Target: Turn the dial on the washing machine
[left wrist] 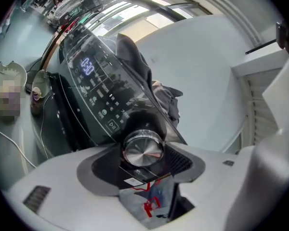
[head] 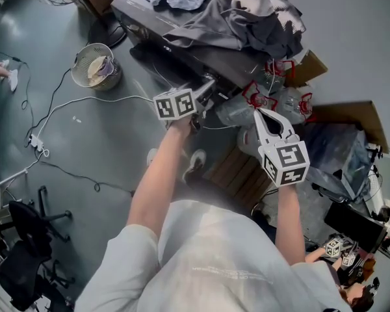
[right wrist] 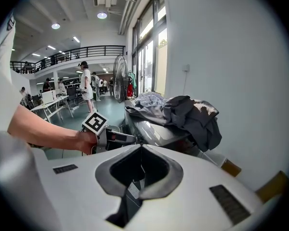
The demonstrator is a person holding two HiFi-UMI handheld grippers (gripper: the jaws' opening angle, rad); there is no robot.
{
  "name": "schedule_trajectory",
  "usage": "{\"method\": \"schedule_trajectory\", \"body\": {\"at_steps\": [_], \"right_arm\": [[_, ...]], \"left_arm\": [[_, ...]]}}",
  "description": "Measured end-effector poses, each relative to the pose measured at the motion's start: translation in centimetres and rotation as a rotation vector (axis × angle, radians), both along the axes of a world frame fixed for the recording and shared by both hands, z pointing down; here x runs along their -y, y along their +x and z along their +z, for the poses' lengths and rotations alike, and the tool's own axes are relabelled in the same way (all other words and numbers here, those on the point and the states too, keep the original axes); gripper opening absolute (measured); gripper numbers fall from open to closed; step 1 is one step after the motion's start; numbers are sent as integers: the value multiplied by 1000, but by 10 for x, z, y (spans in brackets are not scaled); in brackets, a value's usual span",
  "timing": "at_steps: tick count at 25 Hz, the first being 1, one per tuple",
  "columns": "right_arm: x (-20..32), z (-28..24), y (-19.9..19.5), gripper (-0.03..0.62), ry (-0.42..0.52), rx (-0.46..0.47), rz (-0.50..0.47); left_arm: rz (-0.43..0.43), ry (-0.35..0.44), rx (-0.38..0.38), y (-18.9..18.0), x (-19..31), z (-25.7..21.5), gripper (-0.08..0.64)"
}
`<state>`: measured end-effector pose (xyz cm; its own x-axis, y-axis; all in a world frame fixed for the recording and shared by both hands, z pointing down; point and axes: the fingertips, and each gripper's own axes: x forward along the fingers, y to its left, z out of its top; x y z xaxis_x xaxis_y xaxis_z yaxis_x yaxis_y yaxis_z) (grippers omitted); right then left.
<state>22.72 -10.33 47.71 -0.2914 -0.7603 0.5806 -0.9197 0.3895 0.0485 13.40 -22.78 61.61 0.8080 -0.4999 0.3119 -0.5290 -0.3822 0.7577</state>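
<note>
Dial (left wrist: 143,148), a brushed-metal knob at the lower end of the washing machine's (head: 185,54) control panel (left wrist: 94,88), judged rigid, smooth and slip-prone, best pinched across its rim, sits unclamped between the left gripper's (left wrist: 144,165) wide-spread jaws; right gripper (right wrist: 140,150) closed, empty.

The left claw (left wrist: 144,163) has its jaws wide apart. The brushed silver dial (left wrist: 143,148) sits in the gap between their dark pads (left wrist: 182,159), and neither pad clearly presses on it. Behind the dial, the washing machine's glossy black control panel (left wrist: 98,88) shows lit blue digits (left wrist: 88,66). Dark clothes (left wrist: 135,64) drape over the machine, against a white wall (left wrist: 202,71).
</note>
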Motion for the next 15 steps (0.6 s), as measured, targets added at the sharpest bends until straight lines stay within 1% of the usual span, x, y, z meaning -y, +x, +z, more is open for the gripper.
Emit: {"method": "schedule_trajectory", "body": {"at_steps": [3,9,11,15], "right_arm": [[1,1,1,15,-1,2,2],[1,5,3,15,-11,3,4],[1,5,1,15,-12,3,2],[2,5,-1,15,-10,4,-2]], "left_arm": [[7,11,29,1,1,0,271],[15,18,59,2,0,0,268],[29,36,97,3,-1,0,268],[68,96,211,6,-3,0,268]]}}
